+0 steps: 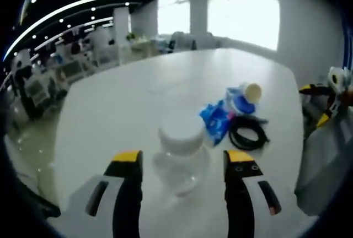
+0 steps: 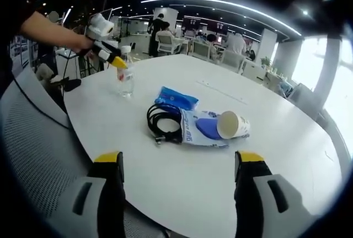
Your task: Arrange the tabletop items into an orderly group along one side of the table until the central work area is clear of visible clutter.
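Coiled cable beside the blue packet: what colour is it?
Black. The coiled cable shows best in the right gripper view.

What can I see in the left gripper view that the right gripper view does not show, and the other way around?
The left gripper view alone looks down on the clear bottle between its own open jaws, with bright windows behind. The right gripper view alone shows the left gripper beside that bottle, a person's hand holding it, a grey mesh chair and seated people far behind. Both show the white table, black cable, blue packets and tipped paper cup.
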Demonstrator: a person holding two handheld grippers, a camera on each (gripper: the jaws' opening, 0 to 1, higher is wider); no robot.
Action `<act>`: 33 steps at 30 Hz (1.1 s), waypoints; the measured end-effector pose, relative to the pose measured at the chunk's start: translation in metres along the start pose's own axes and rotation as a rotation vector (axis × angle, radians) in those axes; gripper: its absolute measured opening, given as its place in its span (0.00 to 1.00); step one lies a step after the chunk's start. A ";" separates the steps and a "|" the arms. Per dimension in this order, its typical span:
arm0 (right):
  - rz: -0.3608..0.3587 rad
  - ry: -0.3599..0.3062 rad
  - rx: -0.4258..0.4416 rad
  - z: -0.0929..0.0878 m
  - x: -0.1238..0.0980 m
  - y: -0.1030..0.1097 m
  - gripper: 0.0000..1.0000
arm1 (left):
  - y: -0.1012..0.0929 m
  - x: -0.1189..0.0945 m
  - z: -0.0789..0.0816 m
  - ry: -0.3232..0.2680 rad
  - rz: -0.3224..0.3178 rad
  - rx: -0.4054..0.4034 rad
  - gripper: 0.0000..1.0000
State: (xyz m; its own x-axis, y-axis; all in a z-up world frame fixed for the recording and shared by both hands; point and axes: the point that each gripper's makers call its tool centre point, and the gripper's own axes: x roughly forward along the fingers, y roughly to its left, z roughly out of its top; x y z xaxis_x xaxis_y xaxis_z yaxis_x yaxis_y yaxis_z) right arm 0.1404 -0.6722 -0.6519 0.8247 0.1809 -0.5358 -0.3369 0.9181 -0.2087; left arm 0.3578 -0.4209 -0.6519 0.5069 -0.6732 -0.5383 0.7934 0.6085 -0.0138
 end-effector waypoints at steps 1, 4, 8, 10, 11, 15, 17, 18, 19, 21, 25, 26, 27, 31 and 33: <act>0.001 0.001 0.000 0.000 0.000 0.000 0.82 | 0.000 0.001 -0.001 0.001 0.004 -0.002 0.56; 0.003 0.002 -0.001 0.000 0.000 0.000 0.82 | 0.001 0.003 -0.005 0.010 0.012 -0.004 0.55; 0.006 -0.001 -0.001 0.000 0.000 0.001 0.82 | 0.007 0.010 -0.011 0.011 0.018 -0.028 0.54; 0.006 -0.001 -0.001 0.000 0.000 0.001 0.82 | 0.006 0.013 -0.013 0.019 0.018 -0.032 0.53; 0.007 -0.001 -0.001 0.000 0.000 0.001 0.83 | 0.006 0.013 -0.014 0.020 0.018 -0.032 0.51; 0.006 0.000 0.002 0.000 0.000 0.001 0.83 | 0.008 0.016 -0.018 0.042 0.025 -0.007 0.49; 0.009 0.004 0.001 -0.001 0.001 0.002 0.83 | 0.007 0.018 -0.018 0.043 0.023 0.008 0.48; 0.010 0.004 -0.001 -0.001 0.001 0.002 0.83 | 0.007 0.018 -0.018 0.043 0.023 0.008 0.48; 0.011 0.005 -0.002 -0.001 0.001 0.002 0.83 | 0.008 0.019 -0.018 0.042 0.026 0.009 0.47; 0.009 0.006 -0.004 -0.001 0.001 0.002 0.83 | 0.011 0.019 -0.018 0.041 0.032 0.007 0.45; 0.009 0.007 -0.003 -0.001 0.001 0.002 0.83 | 0.011 0.019 -0.018 0.042 0.030 0.010 0.45; 0.009 0.007 -0.003 -0.001 0.001 0.002 0.83 | 0.011 0.019 -0.018 0.042 0.030 0.012 0.44; 0.010 0.007 -0.003 -0.001 0.001 0.002 0.83 | 0.011 0.018 -0.018 0.042 0.029 0.012 0.44; 0.000 0.002 -0.017 0.000 0.001 0.001 0.85 | 0.011 0.019 -0.019 0.044 0.032 0.012 0.44; -0.003 0.000 -0.019 0.000 0.001 0.000 0.85 | 0.010 0.019 -0.018 0.047 0.033 0.013 0.43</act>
State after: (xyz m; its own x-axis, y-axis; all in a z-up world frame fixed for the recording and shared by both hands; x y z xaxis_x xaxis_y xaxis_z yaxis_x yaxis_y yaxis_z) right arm 0.1414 -0.6716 -0.6522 0.8259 0.1779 -0.5350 -0.3427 0.9119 -0.2259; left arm 0.3692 -0.4196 -0.6777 0.5170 -0.6323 -0.5769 0.7811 0.6243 0.0158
